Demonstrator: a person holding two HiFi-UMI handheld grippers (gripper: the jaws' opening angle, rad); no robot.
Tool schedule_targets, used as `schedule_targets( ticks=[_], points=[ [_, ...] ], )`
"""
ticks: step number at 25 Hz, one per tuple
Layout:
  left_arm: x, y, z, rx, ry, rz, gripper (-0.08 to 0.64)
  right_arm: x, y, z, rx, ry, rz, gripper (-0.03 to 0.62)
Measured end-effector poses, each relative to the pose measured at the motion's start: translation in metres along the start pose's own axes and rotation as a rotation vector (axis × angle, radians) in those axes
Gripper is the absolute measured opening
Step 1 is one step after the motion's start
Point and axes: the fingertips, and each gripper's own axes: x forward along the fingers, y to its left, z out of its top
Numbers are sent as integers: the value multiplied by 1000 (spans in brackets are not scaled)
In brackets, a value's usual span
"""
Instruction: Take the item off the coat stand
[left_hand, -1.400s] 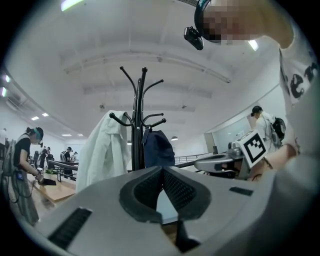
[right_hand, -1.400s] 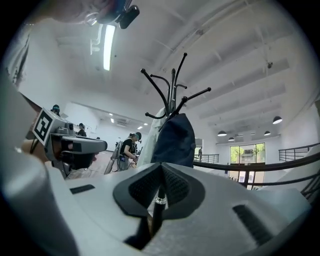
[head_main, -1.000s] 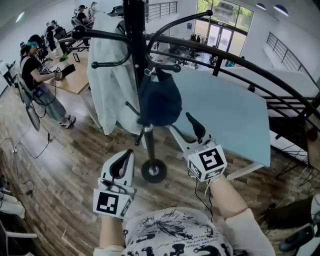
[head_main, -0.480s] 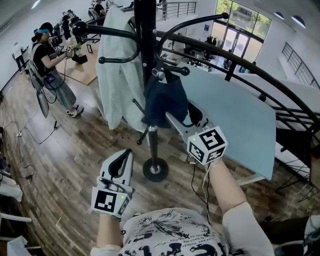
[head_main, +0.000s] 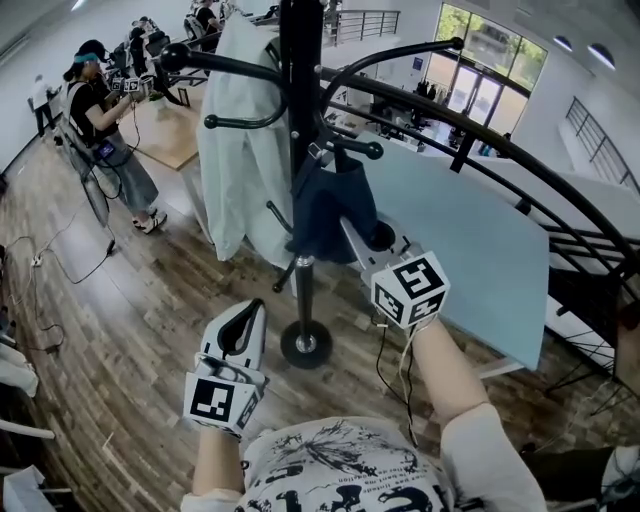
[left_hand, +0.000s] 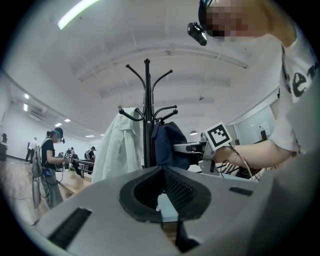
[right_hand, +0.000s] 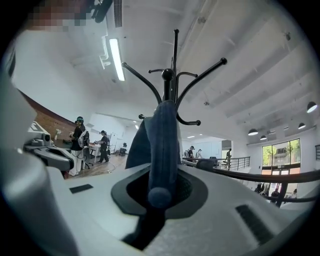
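Wood-plank flooring (head_main: 150, 300) of a large open hall, seen from the head view, with a black coat stand (head_main: 300, 100) rising from its round base (head_main: 305, 343) in front of a pale blue tabletop (head_main: 470, 240) and a curved black railing (head_main: 520, 160). A pale coat (head_main: 240, 150) hangs on the stand's left side; a dark blue garment (head_main: 330, 205) hangs from a hook just right of the pole. The right gripper (head_main: 372, 238) is raised to the lower edge of the garment, and its own view shows a fold of the blue cloth (right_hand: 162, 145) running between the jaws, which are closing on it and pinch it. The left gripper (head_main: 240, 325) is held low, well apart from the stand, its jaws together with nothing between them. A person (head_main: 95, 110) stands by a wooden desk (head_main: 170, 130) at far left.
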Motion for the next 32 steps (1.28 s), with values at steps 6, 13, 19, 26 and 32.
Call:
schedule_targets(
  ticks=[6, 13, 19, 26, 32],
  points=[
    [-7, -1, 1, 12, -8, 1, 5, -16, -6, 8, -23, 10, -58, 17],
    [-17, -10, 5, 17, -13, -21, 5, -41, -14, 37, -18, -21, -154, 18],
    [-24, -41, 11, 51, -13, -46, 5, -79, -9, 59, -52, -66, -156, 18],
    [-28, -56, 19, 55, -39, -42, 5, -116, 10, 37, -54, -45, -133, 18],
    [-31, -80, 28, 73, -71, -35, 5, -150, 29, -11, -23, 1, -65, 18]
  ],
)
